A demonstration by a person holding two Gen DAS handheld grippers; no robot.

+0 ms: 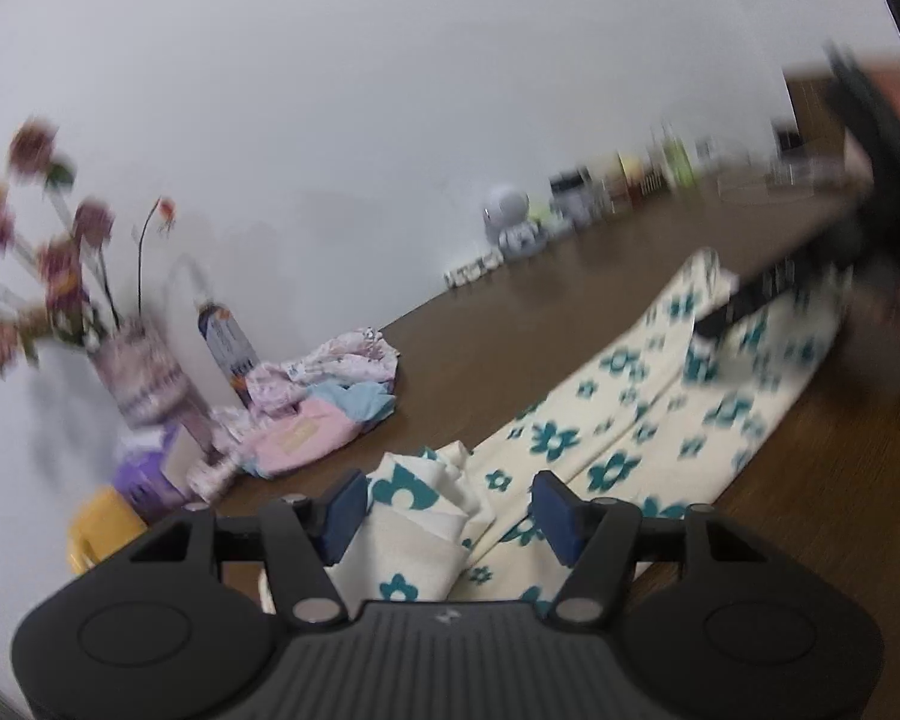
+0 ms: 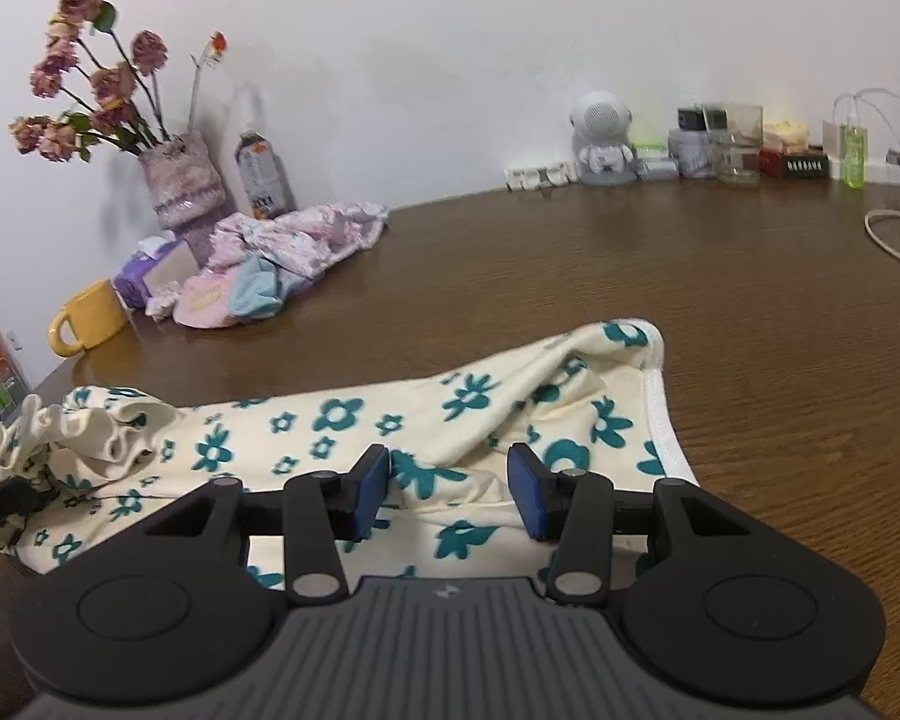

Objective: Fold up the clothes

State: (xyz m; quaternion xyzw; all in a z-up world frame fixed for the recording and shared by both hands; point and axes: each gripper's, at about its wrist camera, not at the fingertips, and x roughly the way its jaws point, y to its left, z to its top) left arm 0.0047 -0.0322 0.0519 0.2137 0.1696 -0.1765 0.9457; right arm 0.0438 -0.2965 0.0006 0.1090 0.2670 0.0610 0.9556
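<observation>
Floral garment [image 2: 390,420], cream with teal flowers, lies stretched across the brown counter [image 2: 570,276], bunched at one end and flatter at the other.

Your left gripper [image 1: 450,510]: jaws apart, blue pads on either side of a raised fold of the cloth. Fabric sits between them, but nothing is pinched.

Your right gripper [image 2: 450,489]: jaws apart too, hovering over the garment near its hemmed edge. The cloth passes under and between the pads with gaps on both sides.

What differs per view:
- The left wrist view is motion-blurred. It shows the garment lengthwise, running away toward the right gripper, which shows as a dark smear at the far end. Whether that gripper touches the cloth there, you cannot tell from this view.
- The right wrist view is sharp. It shows the gathered, ruffled end of the garment at the left edge, with a dark shape beside it, probably the left gripper, though it is too cropped to be sure.
- Only the right view shows the white cable [image 2: 888,240] on the counter at the right and the glass jar [image 2: 741,144].

Both views show the pile of pink and blue clothes [image 2: 282,264], well apart from the garment, near the wall. Beside it are the vase of dried flowers [image 2: 180,186], a bottle [image 2: 261,177] and a yellow mug [image 2: 90,315]. The small astronaut figure [image 2: 603,138] stands against the wall further along.
</observation>
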